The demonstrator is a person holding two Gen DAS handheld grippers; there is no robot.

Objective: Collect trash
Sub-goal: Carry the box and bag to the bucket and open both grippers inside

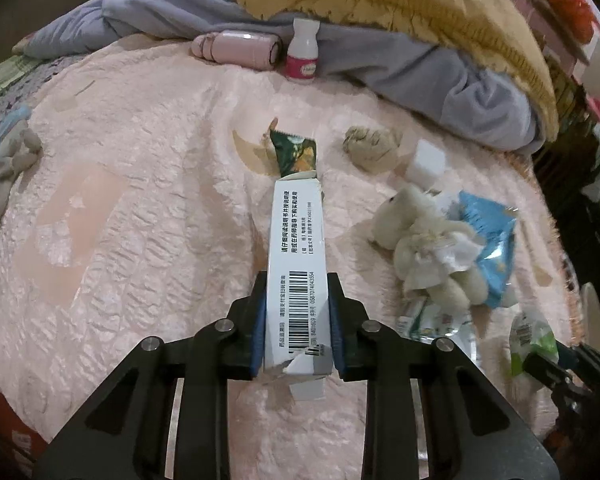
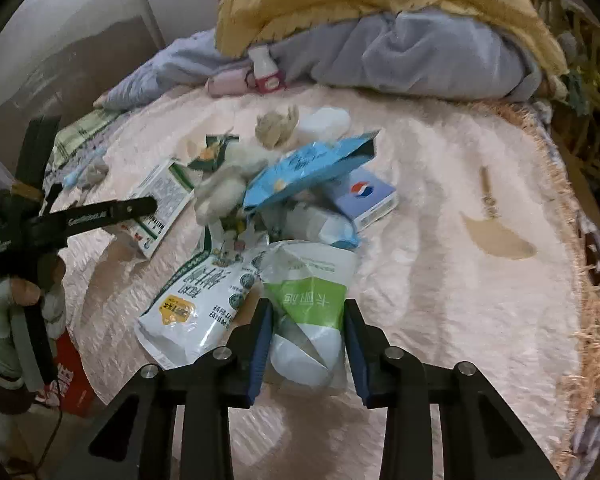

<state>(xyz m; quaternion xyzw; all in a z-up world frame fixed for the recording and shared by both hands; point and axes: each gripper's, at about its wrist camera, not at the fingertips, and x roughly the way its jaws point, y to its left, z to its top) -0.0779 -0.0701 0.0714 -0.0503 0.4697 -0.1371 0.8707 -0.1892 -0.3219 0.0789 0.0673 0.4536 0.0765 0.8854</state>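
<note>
The left gripper [image 1: 297, 320] is clamping a long white cardboard box with a barcode [image 1: 294, 256], while the right gripper [image 2: 309, 340] is pinching a crumpled clear plastic wrapper with a green label [image 2: 306, 300], both low over the pink quilted bedspread [image 1: 160, 208]. Most trash is still waiting there: a blue foil snack bag [image 2: 308, 168], a white-and-green printed pouch [image 2: 196, 300] and crumpled tissue [image 1: 370, 148].

A barcode and Chinese print are being shown on the white carton [image 1: 296, 264]; a Pepsi logo is being displayed on the blue box [image 2: 366, 196].
</note>
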